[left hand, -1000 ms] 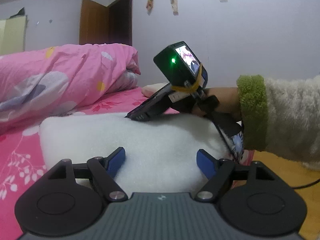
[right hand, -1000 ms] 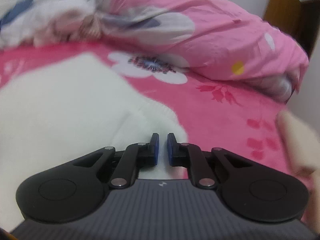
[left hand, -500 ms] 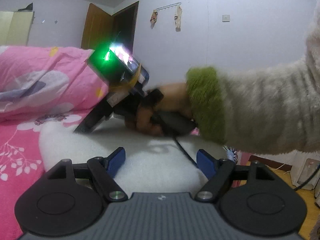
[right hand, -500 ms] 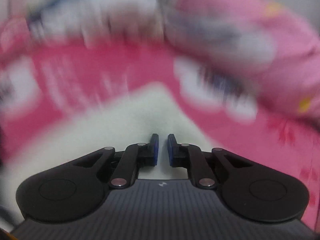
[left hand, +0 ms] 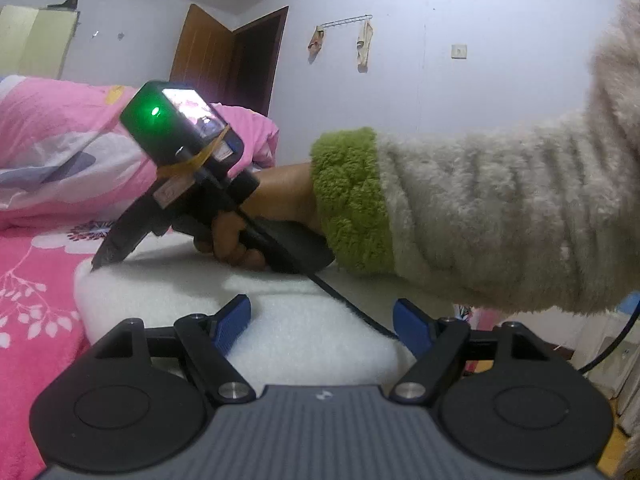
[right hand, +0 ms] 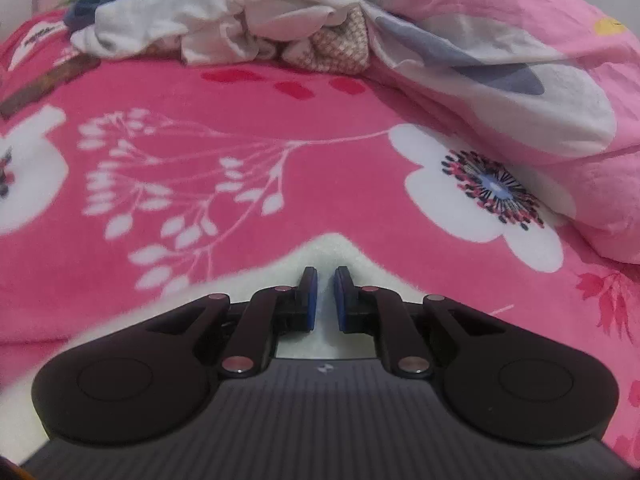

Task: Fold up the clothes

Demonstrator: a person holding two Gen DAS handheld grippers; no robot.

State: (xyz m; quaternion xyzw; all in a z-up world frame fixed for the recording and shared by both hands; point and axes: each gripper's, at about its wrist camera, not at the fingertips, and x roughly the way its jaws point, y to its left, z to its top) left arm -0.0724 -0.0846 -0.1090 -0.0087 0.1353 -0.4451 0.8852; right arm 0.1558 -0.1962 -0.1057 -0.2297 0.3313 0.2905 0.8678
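A white fleece garment (left hand: 304, 320) lies folded on the pink floral bed sheet (right hand: 240, 160), near the bed's edge. The right tool (right hand: 324, 294) is pressed together, its tips at the garment's far left corner; whether it pinches fabric I cannot tell. The left tool (left hand: 322, 326) hovers spread over the garment's near edge. A pink quilt (right hand: 520, 60) lies beyond.

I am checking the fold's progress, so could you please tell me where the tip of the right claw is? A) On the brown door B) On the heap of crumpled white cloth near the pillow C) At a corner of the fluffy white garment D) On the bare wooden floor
C: the nearly shut right claw sits at a corner of the fluffy white garment, over the pink floral blanket.
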